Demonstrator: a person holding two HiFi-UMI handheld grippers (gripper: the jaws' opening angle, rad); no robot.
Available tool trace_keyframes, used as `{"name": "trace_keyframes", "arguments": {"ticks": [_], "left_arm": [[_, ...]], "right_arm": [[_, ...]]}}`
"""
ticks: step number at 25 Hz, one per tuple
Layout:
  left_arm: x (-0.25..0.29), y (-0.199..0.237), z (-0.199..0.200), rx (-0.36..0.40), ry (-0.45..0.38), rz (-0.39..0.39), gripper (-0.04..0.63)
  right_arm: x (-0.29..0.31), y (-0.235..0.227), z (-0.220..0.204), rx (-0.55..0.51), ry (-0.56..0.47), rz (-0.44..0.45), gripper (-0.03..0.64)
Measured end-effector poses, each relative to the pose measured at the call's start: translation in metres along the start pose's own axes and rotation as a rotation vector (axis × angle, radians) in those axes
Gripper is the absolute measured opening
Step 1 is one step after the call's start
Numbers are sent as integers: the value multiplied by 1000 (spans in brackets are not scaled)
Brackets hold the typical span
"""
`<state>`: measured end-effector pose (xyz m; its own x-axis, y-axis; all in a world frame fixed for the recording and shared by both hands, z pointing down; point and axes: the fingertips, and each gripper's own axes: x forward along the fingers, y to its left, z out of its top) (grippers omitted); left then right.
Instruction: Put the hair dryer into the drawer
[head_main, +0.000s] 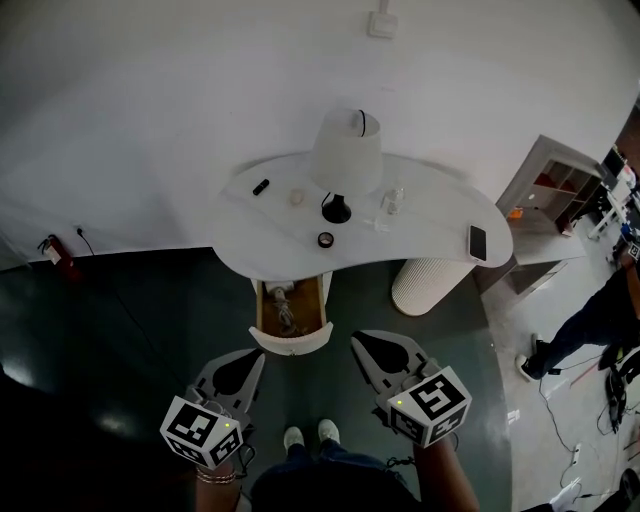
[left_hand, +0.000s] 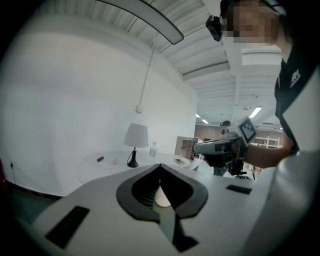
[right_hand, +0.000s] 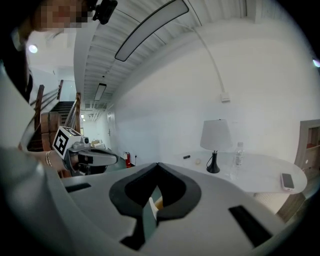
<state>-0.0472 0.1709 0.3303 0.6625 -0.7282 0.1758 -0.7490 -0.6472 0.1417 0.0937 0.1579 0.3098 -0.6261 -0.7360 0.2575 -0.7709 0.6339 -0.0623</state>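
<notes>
Peering down, only head view shows hair dryer inside drawer.

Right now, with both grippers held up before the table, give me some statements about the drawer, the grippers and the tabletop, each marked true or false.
1. The drawer under the table stands open. True.
2. The right gripper grips the hair dryer. False: its jaws are shut with nothing between them.
3. A phone lies near the table's right end in the head view. True.
4. The lamp lies tipped over. False: it stands upright.
</notes>
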Motion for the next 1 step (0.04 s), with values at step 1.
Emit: {"name": "trace_keyframes", "arguments": {"ticks": [1], "left_arm": [[2,0,0,-7,-4,5,15]], "right_arm": [[1,-2,0,1,-1,0,18]]}}
